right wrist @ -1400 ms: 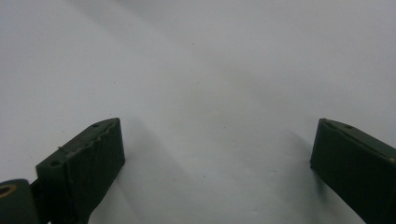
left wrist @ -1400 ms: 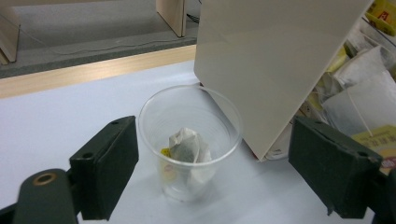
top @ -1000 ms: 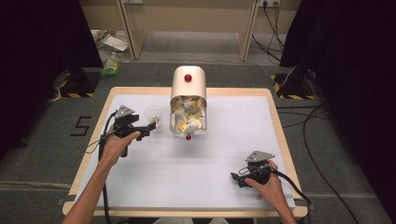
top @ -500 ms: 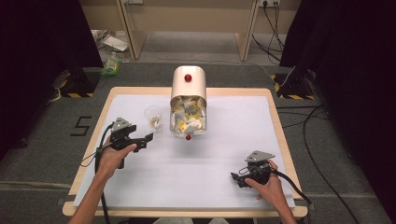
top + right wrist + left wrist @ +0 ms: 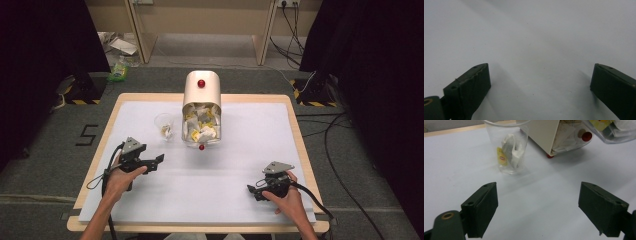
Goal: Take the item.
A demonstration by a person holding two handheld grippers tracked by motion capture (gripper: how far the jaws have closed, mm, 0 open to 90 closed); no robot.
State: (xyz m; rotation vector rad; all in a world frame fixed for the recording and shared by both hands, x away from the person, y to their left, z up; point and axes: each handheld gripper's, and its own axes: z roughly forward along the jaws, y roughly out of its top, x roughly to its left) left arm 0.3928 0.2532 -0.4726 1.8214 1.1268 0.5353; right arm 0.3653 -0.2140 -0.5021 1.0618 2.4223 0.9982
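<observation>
Clear plastic cup [image 5: 507, 147] with a tea bag [image 5: 511, 150] stood upright, ahead-left of the left gripper [image 5: 537, 210]; jaws spread, empty. Right gripper [image 5: 260, 190], also agape, sat well apart.

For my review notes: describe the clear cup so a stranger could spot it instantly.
Find the cream dispenser with red knobs at the table's far middle. The clear cup stands upright just to its left in the high view, apart from it. It alone is see-through, holding one tea bag with a yellow tag.

The right gripper [image 5: 540, 87] hangs low over the white table [image 5: 536, 37], one black jaw at seven o'clock, the other at four o'clock, wide apart with nothing between them.
</observation>
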